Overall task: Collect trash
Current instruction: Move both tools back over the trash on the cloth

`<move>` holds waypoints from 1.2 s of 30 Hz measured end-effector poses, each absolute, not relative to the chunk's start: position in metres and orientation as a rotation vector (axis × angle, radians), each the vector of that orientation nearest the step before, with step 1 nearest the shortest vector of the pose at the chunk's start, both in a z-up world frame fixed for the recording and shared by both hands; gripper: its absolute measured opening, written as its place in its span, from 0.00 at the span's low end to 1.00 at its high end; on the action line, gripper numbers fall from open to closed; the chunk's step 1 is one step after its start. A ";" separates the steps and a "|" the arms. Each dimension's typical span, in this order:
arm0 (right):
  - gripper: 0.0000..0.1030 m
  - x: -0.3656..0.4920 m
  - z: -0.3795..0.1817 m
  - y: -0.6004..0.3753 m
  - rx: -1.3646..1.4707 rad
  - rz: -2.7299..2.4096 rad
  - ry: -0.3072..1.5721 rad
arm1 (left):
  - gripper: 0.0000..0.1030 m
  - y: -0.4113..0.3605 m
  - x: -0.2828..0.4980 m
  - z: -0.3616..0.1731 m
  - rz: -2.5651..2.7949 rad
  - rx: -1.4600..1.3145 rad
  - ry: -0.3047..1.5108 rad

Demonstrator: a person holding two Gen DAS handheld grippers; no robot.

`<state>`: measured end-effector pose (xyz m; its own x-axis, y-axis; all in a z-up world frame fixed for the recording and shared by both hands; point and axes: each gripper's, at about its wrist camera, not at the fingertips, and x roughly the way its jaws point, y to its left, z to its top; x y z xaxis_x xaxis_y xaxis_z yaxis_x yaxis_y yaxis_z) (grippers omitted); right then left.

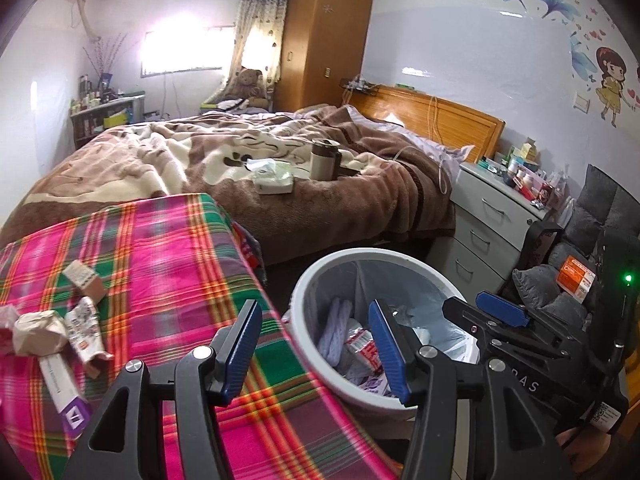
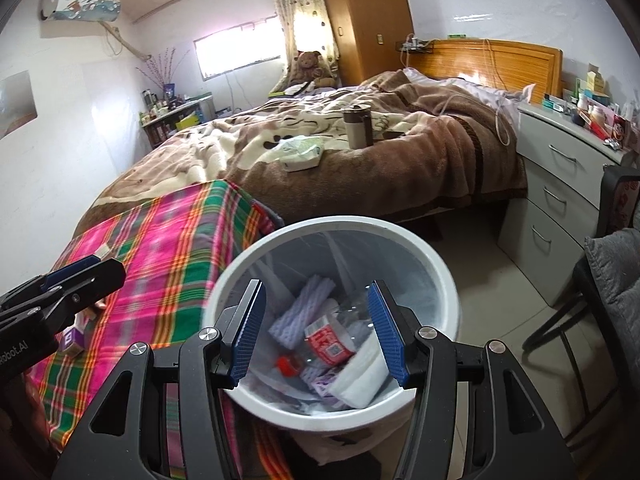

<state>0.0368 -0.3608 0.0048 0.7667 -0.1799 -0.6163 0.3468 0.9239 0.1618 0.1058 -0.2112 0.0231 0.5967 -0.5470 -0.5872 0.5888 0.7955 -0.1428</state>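
Here, the white bin (image 2: pixel 442 268) beside the plaid-covered table (image 1: pixel 180 248) already holds a bottle (image 2: pixel 326 346) and wrappers, while crumpled paper (image 1: pixel 38 332) and cartons (image 1: pixel 82 278) remain on it; both the left gripper (image 1: pixel 316 348) and right gripper (image 2: pixel 318 330) gape empty.

bedroom, white walls (image 2: pixel 72 152). bright window (image 2: pixel 236 50) on far wall, washed out by daylight; patterned curtain (image 2: pixel 296 8) beside it. tall wooden wardrobe (image 1: pixel 324 40) in the corner. bed (image 1: pixel 248 160) with rumpled brown blanket, wooden headboard (image 1: pixel 440 116). grey drawer unit (image 2: pixel 560 184) beside the bed, top cluttered. air conditioner (image 2: pixel 78 6) high on left wall. pale tiled floor (image 2: pixel 492 280). cartoon stickers (image 1: pixel 608 76) on right wall.
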 end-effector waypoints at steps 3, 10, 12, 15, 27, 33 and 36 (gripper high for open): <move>0.53 0.038 0.006 -0.350 0.263 -0.268 0.630 | 0.57 -0.197 0.103 0.026 -0.642 0.058 0.647; 0.58 0.041 0.008 -0.323 0.247 -0.221 0.619 | 0.58 -0.154 0.098 0.028 -0.578 0.037 0.629; 0.61 0.044 0.008 -0.315 0.240 -0.199 0.616 | 0.58 -0.144 0.098 0.028 -0.559 0.030 0.625; 0.61 0.046 0.008 -0.305 0.226 -0.173 0.618 | 0.58 -0.127 0.098 0.027 -0.530 0.022 0.620; 0.68 0.061 0.007 -0.257 0.191 -0.065 0.618 | 0.64 -0.063 0.091 0.024 -0.416 0.006 0.597; 0.70 0.074 0.002 -0.228 0.181 0.010 0.631 | 0.64 -0.023 0.092 0.016 -0.352 -0.016 0.602; 0.70 0.079 -0.002 -0.214 0.163 0.046 0.647 | 0.65 0.000 0.091 0.010 -0.305 -0.023 0.614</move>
<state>0.0793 -0.2142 -0.0017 0.7976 0.0934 -0.5959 0.0080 0.9862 0.1652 0.0913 0.0001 0.0096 0.7743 -0.2886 -0.5632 0.2749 0.9550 -0.1115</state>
